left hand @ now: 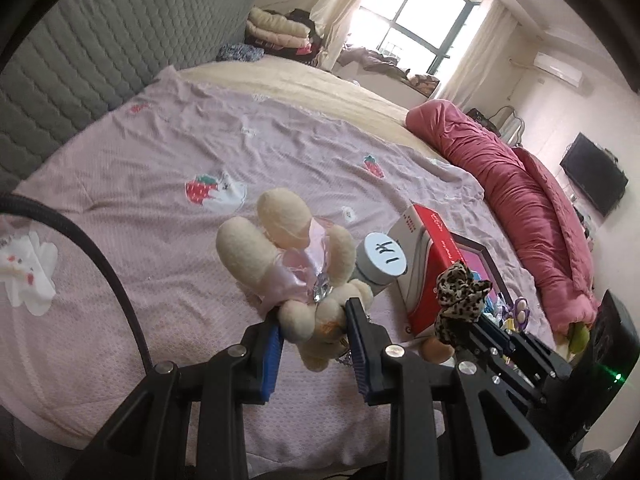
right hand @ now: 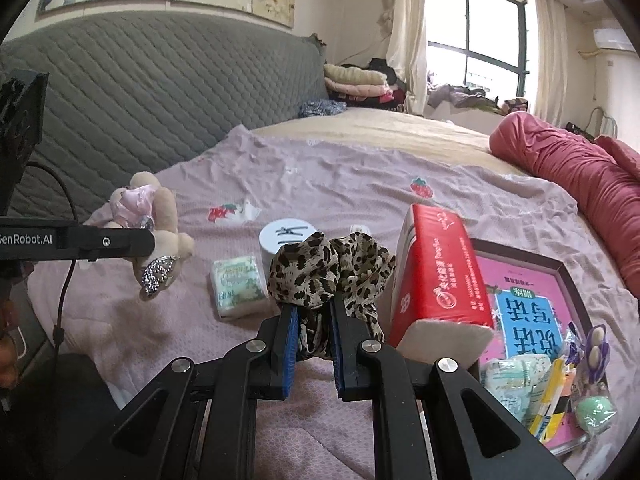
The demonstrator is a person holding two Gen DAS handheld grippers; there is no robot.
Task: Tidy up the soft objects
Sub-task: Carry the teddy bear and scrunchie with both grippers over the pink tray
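My left gripper (left hand: pixel 316 320) is shut on a cream plush toy (left hand: pixel 280 240) with a pink satin bow, held upside down above the pink bedsheet (left hand: pixel 140 152). The same plush toy (right hand: pixel 160 220) and the left gripper (right hand: pixel 150 245) show at the left of the right wrist view, with a rhinestone charm hanging below. My right gripper (right hand: pixel 314 312) is shut on a leopard-print scrunchie (right hand: pixel 320 264), lifted off the bed. That scrunchie (left hand: pixel 460 292) also appears at the right of the left wrist view, with the right gripper (left hand: pixel 466 326) under it.
On the bed stand a white round tin (right hand: pixel 286 236), a small tissue pack (right hand: pixel 238 286), a red tissue box (right hand: pixel 436 272) and a dark tray (right hand: pixel 560 268) with a pink book and small packets. A rolled red quilt (right hand: pixel 580 168) lies right, a grey headboard (right hand: pixel 140 92) behind.
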